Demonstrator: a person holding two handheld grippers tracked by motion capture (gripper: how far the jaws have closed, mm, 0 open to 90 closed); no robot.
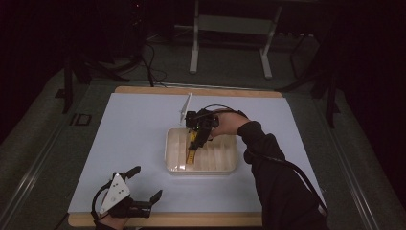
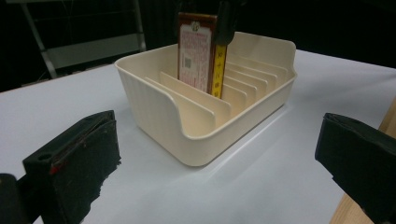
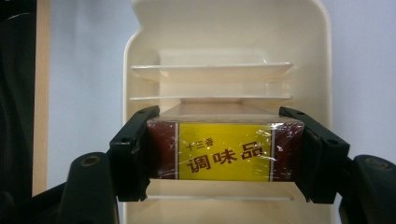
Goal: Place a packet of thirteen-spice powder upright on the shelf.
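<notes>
Right gripper view: right gripper [image 3: 226,156] clamps the seasoning box [image 3: 224,151], label legible; left gripper [image 1: 146,184] gapes, holding nothing.

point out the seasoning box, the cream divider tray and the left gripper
seasoning box [image 3: 224,151], right gripper view, on its yellow label panel
cream divider tray [image 2: 154,109], left gripper view, on its near outer wall
left gripper [image 1: 146,184], high view, in the gap midway between its open fingertips
</notes>
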